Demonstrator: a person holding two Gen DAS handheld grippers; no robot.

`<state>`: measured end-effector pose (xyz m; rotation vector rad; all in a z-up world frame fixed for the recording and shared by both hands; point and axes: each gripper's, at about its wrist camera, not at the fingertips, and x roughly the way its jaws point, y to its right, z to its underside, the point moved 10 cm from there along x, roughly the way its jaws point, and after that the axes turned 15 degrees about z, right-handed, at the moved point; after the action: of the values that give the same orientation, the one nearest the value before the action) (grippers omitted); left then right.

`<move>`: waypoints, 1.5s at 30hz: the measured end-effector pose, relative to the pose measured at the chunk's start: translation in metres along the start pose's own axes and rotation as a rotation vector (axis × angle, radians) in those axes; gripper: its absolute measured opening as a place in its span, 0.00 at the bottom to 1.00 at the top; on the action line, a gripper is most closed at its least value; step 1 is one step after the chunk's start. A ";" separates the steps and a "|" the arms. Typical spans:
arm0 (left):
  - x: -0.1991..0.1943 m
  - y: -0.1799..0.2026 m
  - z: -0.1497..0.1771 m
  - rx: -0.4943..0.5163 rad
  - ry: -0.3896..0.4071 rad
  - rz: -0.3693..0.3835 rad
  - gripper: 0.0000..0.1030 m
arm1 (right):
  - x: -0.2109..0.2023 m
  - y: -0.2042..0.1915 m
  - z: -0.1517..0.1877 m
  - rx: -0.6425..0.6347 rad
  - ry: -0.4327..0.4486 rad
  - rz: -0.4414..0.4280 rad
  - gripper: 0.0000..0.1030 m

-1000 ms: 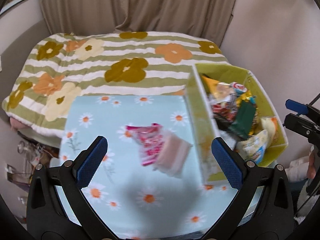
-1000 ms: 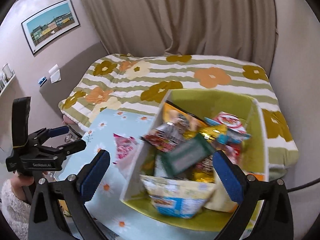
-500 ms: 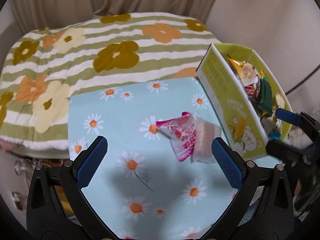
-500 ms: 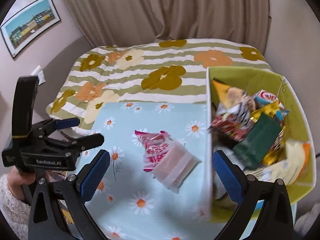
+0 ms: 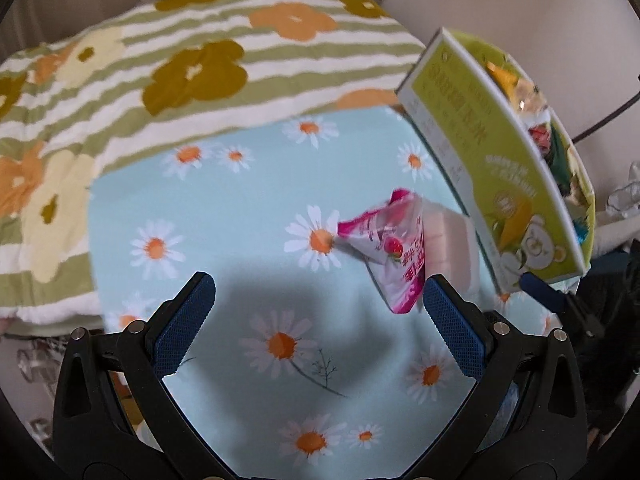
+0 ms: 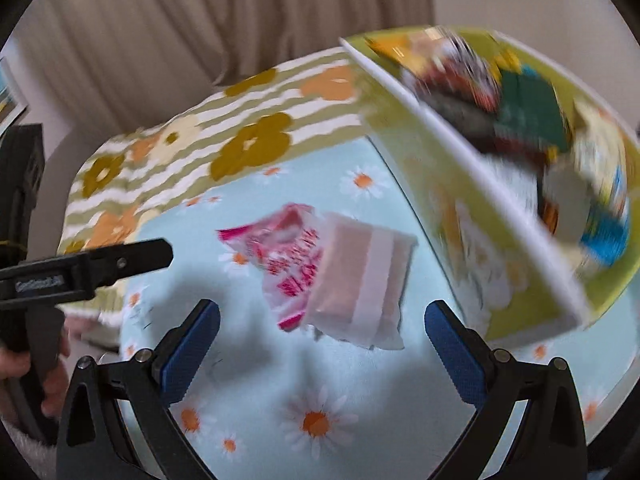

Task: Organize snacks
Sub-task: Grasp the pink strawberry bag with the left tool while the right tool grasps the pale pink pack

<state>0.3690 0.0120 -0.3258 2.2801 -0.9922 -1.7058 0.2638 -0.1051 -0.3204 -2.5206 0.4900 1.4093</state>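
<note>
A pink-and-white snack packet [image 5: 394,256] lies on the daisy-print table [image 5: 240,208], with a pale wafer packet [image 5: 450,240] partly over it. A yellow-green box [image 5: 492,160] full of snacks stands to their right. My left gripper [image 5: 318,320] is open and empty, just short of the pink packet. In the right wrist view the pink packet [image 6: 288,248] and wafer packet [image 6: 360,280] lie just ahead of my right gripper [image 6: 322,334], which is open and empty. The box [image 6: 472,208] is blurred at the right.
A bed with a striped flower quilt [image 5: 180,72] lies behind the table. Curtains [image 6: 200,32] hang behind it. The left gripper's body [image 6: 88,268] shows at the left of the right wrist view. A fingertip of the right gripper [image 5: 540,290] shows at the box's near corner.
Both grippers have moved lower and closer to the two packets on the table. The right gripper's view has swung from over the box to the packets. Both stay open.
</note>
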 end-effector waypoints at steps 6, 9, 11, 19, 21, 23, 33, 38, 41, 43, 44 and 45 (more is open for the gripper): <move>0.044 -0.001 0.007 0.002 -0.061 0.060 1.00 | 0.027 0.007 0.002 0.084 0.051 0.051 0.97; 0.055 0.001 0.001 0.009 -0.062 0.080 1.00 | 0.036 0.006 -0.002 0.100 0.065 0.066 0.90; 0.061 0.002 -0.002 0.014 -0.067 0.092 1.00 | 0.043 0.005 -0.004 0.104 0.060 0.070 0.75; 0.079 0.011 -0.009 0.040 -0.099 0.114 1.00 | 0.056 0.009 -0.007 0.097 0.073 0.081 0.59; 0.083 0.013 -0.009 0.037 -0.104 0.118 1.00 | 0.054 0.011 -0.005 0.083 0.078 0.084 0.58; 0.088 0.016 -0.008 0.032 -0.111 0.122 1.00 | 0.051 0.016 -0.001 0.084 0.076 0.089 0.58; 0.107 0.033 -0.009 0.090 -0.120 0.094 1.00 | 0.033 0.029 0.016 0.046 0.055 0.078 0.58; 0.114 0.043 -0.009 0.166 -0.120 0.048 0.90 | 0.029 0.030 0.019 0.037 0.048 0.074 0.58; 0.115 0.046 -0.006 0.239 -0.133 -0.023 0.75 | 0.026 0.028 0.020 0.017 0.056 0.076 0.58; 0.114 0.051 -0.005 0.261 -0.131 -0.015 0.63 | 0.027 0.027 0.019 0.006 0.059 0.075 0.58; 0.113 0.051 -0.005 0.261 -0.131 -0.012 0.58 | 0.027 0.026 0.019 0.003 0.058 0.075 0.58; 0.112 0.052 -0.004 0.264 -0.129 -0.015 0.56 | 0.027 0.026 0.019 0.001 0.056 0.073 0.58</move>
<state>0.3673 -0.0928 -0.3914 2.3587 -1.3009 -1.8466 0.2520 -0.1273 -0.3545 -2.5723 0.5984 1.3660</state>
